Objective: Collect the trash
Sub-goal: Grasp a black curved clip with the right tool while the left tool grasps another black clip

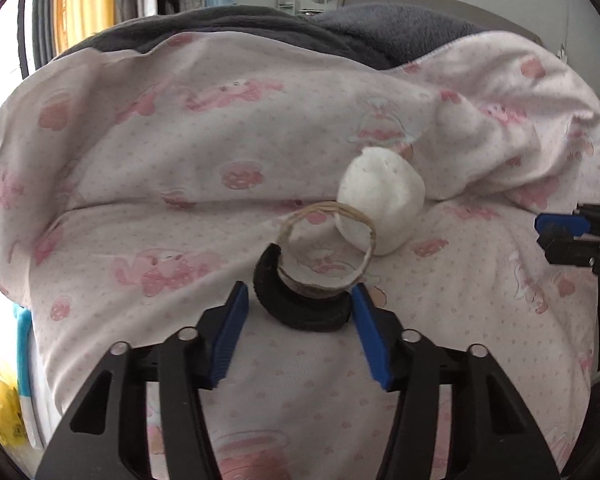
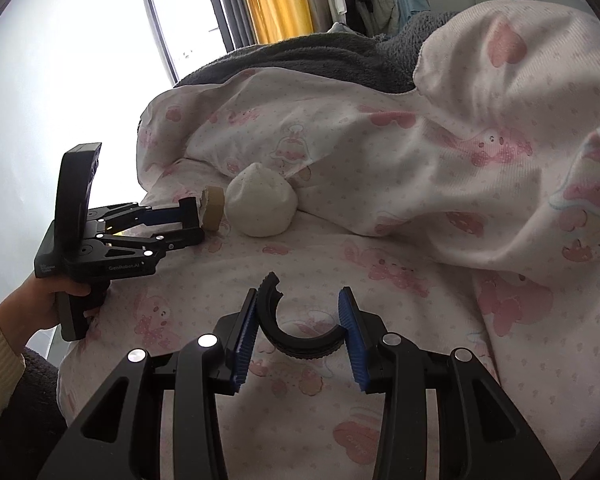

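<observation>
**Cardboard ring between the left pads, black half-ring gripped on the right**

The cardboard ring (image 1: 324, 285) stands on edge on the bed, its hollow facing the left wrist camera, between the blue pads of the left gripper (image 1: 299, 287). A black crescent (image 1: 296, 308) curves around its lower left side. The right-hand pad touches the ring's edge, while a strip of cloth shows between the other pad and the crescent, so these jaws are not yet clamped. Just behind the ring, touching it, sits a white wad (image 1: 380, 196) (paper or cotton, hard to tell which).

From the right wrist camera the same ring (image 2: 213, 208) appears at the tips of the left gripper (image 2: 196, 220), with the wad (image 2: 262, 210) just beside it. A hand (image 2: 40, 304) in a cream sleeve holds that gripper's handle.

The right gripper (image 2: 299, 292) is clenched on a black half-ring (image 2: 300, 344), a pad pressing each arm of the C, open side up. In the left view it (image 1: 542, 232) shows only at the right edge.

All lies on a white bedcover (image 1: 180, 160) with pink prints. A grey blanket (image 2: 300, 56) lies beyond it, and a yellow curtain (image 2: 276, 0) hangs behind.
</observation>
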Demonstrator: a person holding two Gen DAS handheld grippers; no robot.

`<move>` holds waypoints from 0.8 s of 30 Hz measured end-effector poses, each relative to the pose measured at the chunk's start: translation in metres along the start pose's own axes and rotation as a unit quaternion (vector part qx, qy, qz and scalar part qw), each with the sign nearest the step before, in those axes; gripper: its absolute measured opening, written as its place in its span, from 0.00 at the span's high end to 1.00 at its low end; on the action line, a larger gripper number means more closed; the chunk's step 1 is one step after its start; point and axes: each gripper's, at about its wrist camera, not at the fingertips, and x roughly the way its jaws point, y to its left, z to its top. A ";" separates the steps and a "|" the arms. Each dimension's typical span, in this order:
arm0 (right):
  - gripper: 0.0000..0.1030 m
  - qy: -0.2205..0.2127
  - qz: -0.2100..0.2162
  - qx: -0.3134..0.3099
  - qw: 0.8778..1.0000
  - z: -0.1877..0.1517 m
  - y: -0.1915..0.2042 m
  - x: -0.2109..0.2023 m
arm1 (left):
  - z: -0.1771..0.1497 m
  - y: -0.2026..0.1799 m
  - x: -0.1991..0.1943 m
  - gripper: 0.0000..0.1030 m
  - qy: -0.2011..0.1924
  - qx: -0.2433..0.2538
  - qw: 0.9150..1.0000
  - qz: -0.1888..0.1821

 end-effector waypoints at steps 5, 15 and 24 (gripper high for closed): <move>0.60 0.001 -0.001 0.000 1.000 -0.001 0.000 -0.002 | 0.000 -0.003 0.000 0.56 -0.003 0.005 1.000 -0.001; 0.60 0.002 0.003 -0.017 1.000 0.011 0.023 0.007 | -0.012 0.002 -0.019 0.56 -0.001 -0.036 0.999 -0.008; 0.60 -0.004 0.016 -0.034 0.999 0.032 0.063 0.018 | -0.027 0.027 -0.041 0.56 -0.007 -0.088 0.996 0.000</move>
